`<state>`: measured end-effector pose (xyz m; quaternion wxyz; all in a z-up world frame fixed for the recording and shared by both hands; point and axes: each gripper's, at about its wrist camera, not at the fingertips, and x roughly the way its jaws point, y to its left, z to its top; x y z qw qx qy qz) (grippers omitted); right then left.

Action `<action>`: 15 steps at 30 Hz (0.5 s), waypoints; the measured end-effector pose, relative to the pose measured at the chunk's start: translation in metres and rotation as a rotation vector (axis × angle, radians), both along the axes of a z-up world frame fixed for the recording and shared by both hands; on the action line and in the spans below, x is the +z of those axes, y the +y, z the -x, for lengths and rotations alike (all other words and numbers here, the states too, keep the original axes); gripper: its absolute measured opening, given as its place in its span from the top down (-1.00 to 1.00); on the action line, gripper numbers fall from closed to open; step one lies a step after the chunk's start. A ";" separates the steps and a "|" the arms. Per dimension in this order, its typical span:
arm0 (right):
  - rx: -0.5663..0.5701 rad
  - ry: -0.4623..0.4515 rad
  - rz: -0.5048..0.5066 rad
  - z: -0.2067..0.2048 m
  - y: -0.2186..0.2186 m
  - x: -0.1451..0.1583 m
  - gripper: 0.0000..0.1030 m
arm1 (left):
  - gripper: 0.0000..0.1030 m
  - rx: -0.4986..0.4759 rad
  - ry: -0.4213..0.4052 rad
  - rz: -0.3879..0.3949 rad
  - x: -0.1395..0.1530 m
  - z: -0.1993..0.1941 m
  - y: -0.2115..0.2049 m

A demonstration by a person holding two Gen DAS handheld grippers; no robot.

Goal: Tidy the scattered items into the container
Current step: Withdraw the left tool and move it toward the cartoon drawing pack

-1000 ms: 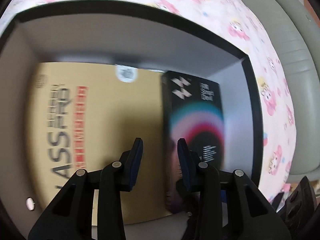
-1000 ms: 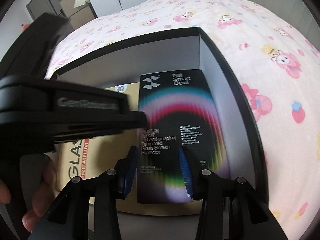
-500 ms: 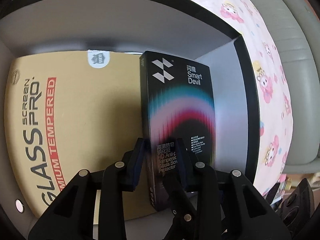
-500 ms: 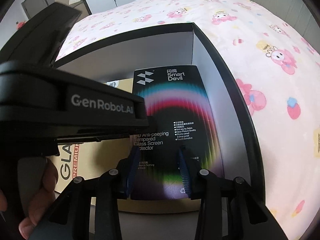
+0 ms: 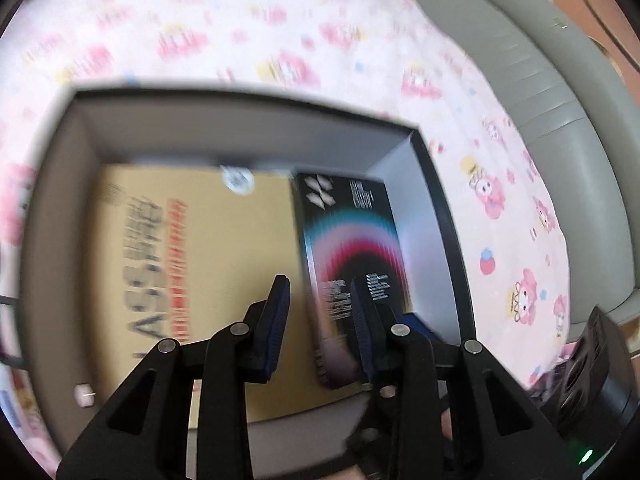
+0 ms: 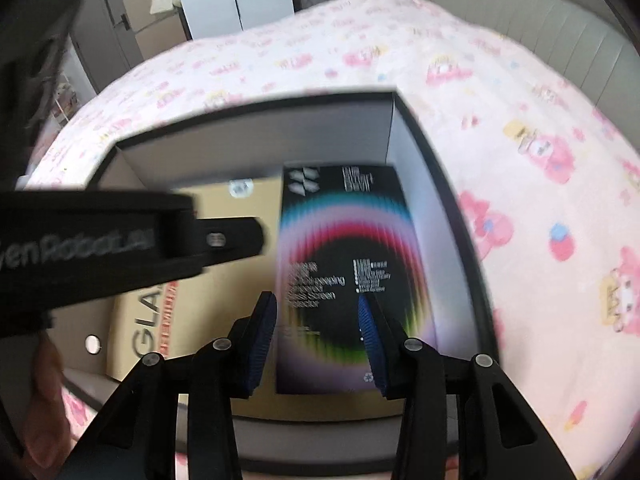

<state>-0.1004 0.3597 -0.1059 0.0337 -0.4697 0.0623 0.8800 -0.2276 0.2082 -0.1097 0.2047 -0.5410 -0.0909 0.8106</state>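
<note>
A pink patterned bedspread [image 5: 280, 32] fills both views. On it sits the open box [image 5: 448, 216], holding a tan package [image 5: 240, 264] with a black package [image 6: 344, 264] lying flat at its 3 o'clock side. Only the left view shows the grey headboard [image 5: 560, 128] at 2 o'clock. Only the right view shows the left gripper's body crossing at 9 o'clock. The left gripper [image 5: 320, 320] and right gripper [image 6: 316, 336] both hang spread above the packages, holding nothing.

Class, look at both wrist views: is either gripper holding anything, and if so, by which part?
Nothing is held. The left gripper and the right gripper are both open above the black screen protector box, which lies inside the container.
</note>
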 end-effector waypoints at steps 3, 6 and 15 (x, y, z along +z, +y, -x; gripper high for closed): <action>0.006 0.049 -0.006 -0.012 -0.011 0.019 0.13 | 0.36 0.042 0.131 0.081 0.037 -0.024 -0.034; 0.015 0.083 -0.001 -0.014 -0.042 0.034 0.09 | 0.35 0.088 0.223 0.112 0.053 -0.049 -0.055; 0.109 0.219 -0.004 -0.015 -0.123 0.081 -0.18 | -0.04 0.163 0.343 0.095 0.112 -0.130 -0.134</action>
